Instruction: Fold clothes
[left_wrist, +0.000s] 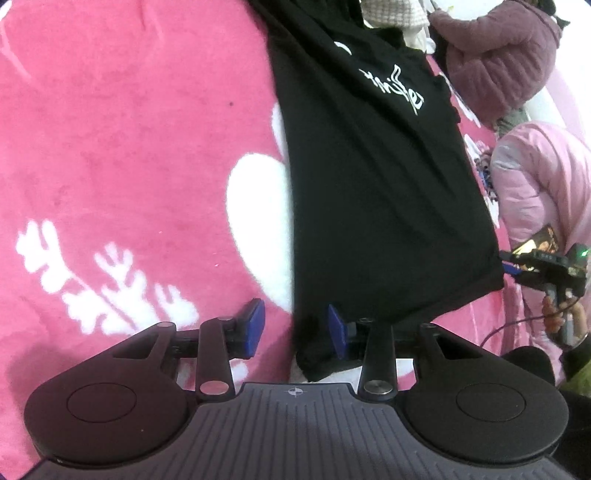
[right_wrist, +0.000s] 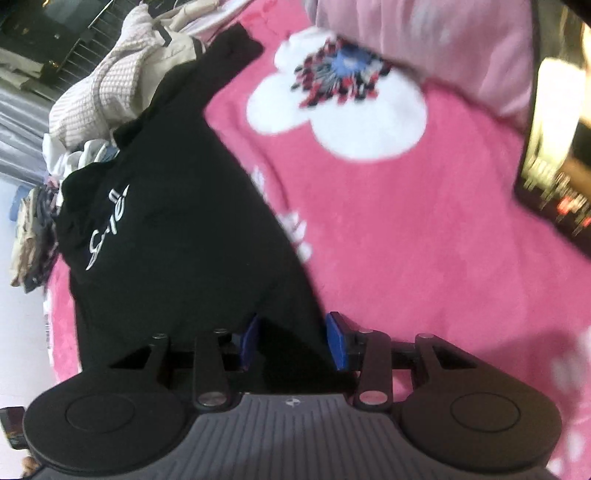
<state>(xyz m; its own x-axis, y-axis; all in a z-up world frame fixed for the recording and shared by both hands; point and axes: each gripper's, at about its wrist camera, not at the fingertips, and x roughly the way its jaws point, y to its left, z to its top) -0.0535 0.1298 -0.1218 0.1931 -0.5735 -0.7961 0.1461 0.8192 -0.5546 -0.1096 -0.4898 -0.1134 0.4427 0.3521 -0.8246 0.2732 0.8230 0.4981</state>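
A black T-shirt (left_wrist: 373, 177) with white script lettering lies stretched out on a pink blanket (left_wrist: 129, 147) with white flower shapes. My left gripper (left_wrist: 295, 328) is open, its blue pads apart at the shirt's near left corner, with the cloth edge between them. In the right wrist view the same black T-shirt (right_wrist: 177, 229) runs into my right gripper (right_wrist: 291, 343), which is open with the cloth lying between its blue pads. The right gripper also shows at the far right of the left wrist view (left_wrist: 513, 267), at the shirt's other near corner.
A pile of other clothes (right_wrist: 110, 85) lies beyond the shirt's far end. A mauve quilted jacket (left_wrist: 498, 62) and a pink jacket (left_wrist: 543, 184) lie on the right. A phone or tablet with a lit screen (right_wrist: 557, 147) lies on the blanket (right_wrist: 406, 221).
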